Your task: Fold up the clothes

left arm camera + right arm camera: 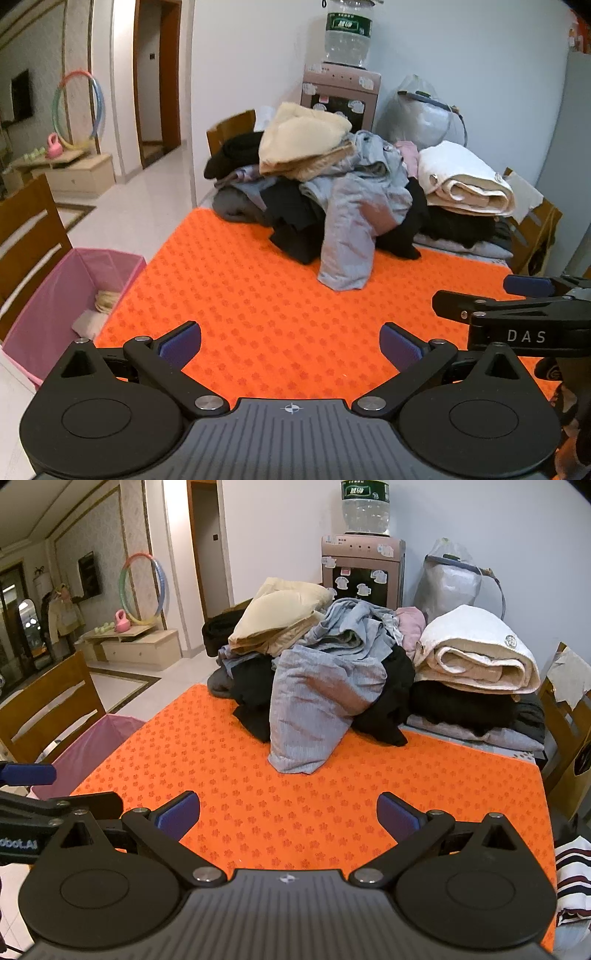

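Grey garment [314, 705] hangs lengthwise off pile [369, 653] toward both spread claws

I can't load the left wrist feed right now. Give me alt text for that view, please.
The left gripper hangs open and empty over the orange table cover, with an unfolded clothes pile at the far end. A grey garment spills nearest from the pile. The right gripper enters from the right, and a pink bin sits left of the table.

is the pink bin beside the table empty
No: in the left wrist view the pink bin already holds some light-coloured folded fabric at its bottom.
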`<action>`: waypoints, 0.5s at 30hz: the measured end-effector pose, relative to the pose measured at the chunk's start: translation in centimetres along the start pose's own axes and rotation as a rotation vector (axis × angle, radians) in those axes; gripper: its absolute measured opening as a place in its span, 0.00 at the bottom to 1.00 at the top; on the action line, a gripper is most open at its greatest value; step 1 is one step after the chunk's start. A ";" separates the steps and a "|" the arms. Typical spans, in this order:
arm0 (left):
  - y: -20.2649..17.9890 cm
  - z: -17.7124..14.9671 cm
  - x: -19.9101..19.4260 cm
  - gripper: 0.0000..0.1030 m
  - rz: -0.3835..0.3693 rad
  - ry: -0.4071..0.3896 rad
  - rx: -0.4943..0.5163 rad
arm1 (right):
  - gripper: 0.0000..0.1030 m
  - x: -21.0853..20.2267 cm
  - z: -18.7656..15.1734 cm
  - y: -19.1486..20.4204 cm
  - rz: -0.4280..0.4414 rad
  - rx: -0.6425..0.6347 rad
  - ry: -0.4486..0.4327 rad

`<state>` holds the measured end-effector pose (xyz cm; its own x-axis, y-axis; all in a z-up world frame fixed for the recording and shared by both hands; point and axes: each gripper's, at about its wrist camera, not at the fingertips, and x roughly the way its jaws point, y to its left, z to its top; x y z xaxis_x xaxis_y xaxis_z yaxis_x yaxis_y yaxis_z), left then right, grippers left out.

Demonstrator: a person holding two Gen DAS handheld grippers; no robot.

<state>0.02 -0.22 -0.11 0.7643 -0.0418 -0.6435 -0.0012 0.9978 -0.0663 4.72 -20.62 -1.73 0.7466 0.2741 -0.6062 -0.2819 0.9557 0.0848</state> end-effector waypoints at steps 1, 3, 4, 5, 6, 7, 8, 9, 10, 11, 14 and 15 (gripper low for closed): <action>-0.3 -0.1 0.1 0.99 0.003 -0.001 0.003 | 1.00 0.0 0.1 0.0 0.000 0.005 0.004; -0.8 -0.3 0.4 0.99 0.008 -0.002 0.009 | 1.00 0.0 0.2 0.3 0.000 0.010 0.004; -1.1 -0.4 0.5 0.99 0.011 -0.003 0.011 | 1.00 0.4 0.4 -0.1 0.008 0.017 0.012; -1.3 -0.5 0.6 0.99 0.014 -0.004 0.014 | 1.00 0.8 0.6 -0.4 0.015 0.024 0.021; -1.6 -0.6 0.7 0.99 0.016 -0.005 0.017 | 1.00 1.1 0.8 -0.6 0.021 0.029 0.025; -1.9 -0.7 0.9 0.99 0.019 -0.006 0.020 | 1.00 0.9 0.8 -0.4 0.016 0.017 0.004; -2.0 -0.5 1.1 0.99 0.017 0.006 0.016 | 1.00 0.7 0.9 -0.2 0.011 0.007 -0.014; -1.7 -0.1 1.4 0.99 0.009 0.013 0.011 | 1.00 0.7 1.1 -0.3 0.012 0.008 -0.017; -1.3 0.3 1.8 0.99 0.000 0.019 0.005 | 1.00 0.8 1.2 -0.4 0.015 0.009 -0.018; -0.9 0.7 2.1 0.99 -0.010 0.025 0.000 | 1.00 1.0 1.2 -0.6 0.017 0.010 -0.021; -1.0 1.3 1.7 0.99 0.002 0.001 0.011 | 1.00 0.8 1.4 -0.7 0.018 0.011 -0.033; -1.0 1.4 1.6 0.99 0.009 -0.003 0.014 | 1.00 0.7 1.4 -0.7 0.018 0.010 -0.038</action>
<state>2.15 -1.21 0.00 0.7662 -0.0328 -0.6418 0.0010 0.9988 -0.0498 6.28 -20.92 -1.09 0.7638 0.2949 -0.5742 -0.2896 0.9515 0.1036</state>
